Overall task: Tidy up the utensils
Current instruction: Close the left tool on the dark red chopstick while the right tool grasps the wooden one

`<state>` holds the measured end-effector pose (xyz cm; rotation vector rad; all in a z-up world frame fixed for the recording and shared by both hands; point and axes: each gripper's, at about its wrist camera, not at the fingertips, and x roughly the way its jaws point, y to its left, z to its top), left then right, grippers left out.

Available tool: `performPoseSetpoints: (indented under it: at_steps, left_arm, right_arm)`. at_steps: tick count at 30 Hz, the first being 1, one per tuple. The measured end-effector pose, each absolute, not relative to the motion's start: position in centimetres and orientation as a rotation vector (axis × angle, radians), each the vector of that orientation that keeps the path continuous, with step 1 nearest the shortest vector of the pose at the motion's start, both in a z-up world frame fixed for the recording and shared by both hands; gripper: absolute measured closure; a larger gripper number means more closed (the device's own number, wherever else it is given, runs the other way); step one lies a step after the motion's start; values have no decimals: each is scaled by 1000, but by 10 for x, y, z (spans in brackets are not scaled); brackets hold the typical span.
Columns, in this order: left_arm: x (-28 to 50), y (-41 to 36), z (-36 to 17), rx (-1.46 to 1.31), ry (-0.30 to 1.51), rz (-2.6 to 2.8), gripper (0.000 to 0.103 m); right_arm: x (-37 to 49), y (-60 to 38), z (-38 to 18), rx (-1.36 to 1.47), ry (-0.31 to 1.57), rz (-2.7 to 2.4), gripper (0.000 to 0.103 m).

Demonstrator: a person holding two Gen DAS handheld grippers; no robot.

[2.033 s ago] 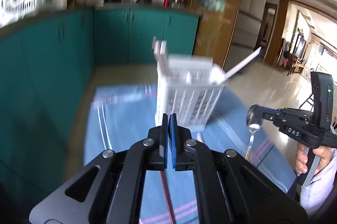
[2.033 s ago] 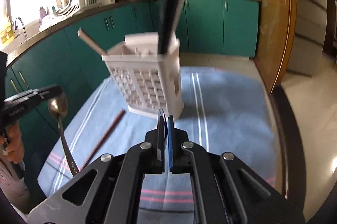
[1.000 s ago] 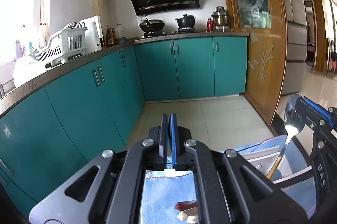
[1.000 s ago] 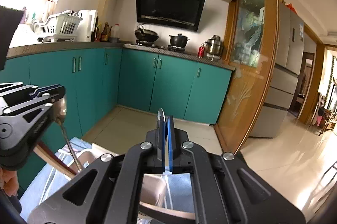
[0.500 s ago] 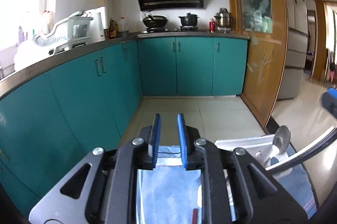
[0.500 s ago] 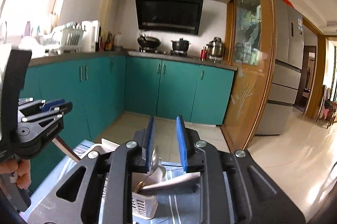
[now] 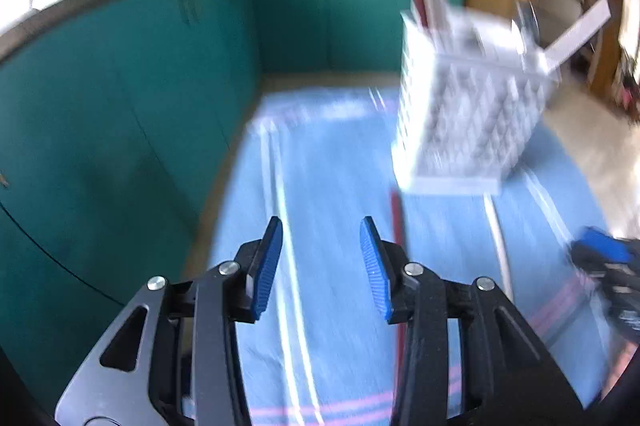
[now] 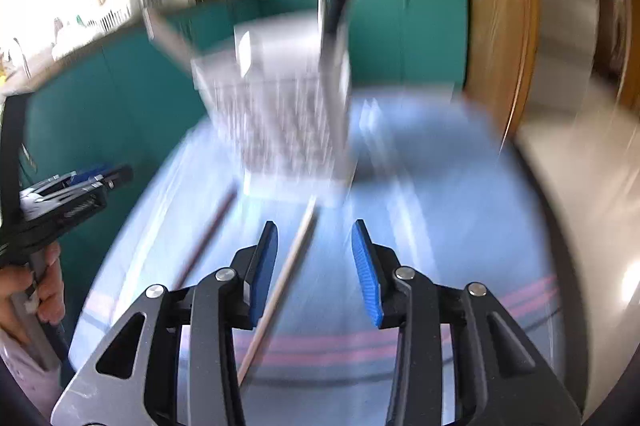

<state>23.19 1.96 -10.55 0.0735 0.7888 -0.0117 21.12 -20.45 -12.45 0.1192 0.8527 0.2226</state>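
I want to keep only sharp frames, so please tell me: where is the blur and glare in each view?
Left wrist view: the left tool is sharp, but the white basket and blue cloth are smeared by motion; the window top left is blown out. Right wrist view: the right tool is sharp, the scene streaks more strongly, and glare sits on the floor.

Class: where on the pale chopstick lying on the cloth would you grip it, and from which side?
Probably mid-shaft, from above. The pale chopstick lies flat on the blue cloth, running toward the white caddy; the open right claw already nearly straddles it, fingers across its thin width.
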Motion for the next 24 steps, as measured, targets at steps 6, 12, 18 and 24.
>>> performPoseSetpoints:
  at_steps: [6, 12, 18, 24]
  left_arm:
    - [223, 7, -133, 48, 882, -110, 62]
    - [223, -12, -142, 74, 911, -153, 62]
    - [227, -17, -148, 82, 929, -163, 62]
    - [228, -21, -152, 84, 949, -179, 62]
  right_arm:
    - [218, -174, -151, 112, 955, 290, 65]
    - [217, -157, -156, 31, 965, 267, 70]
    - [214, -175, -159, 62, 969, 235, 94]
    - [201, -197, -160, 54, 984, 189, 95]
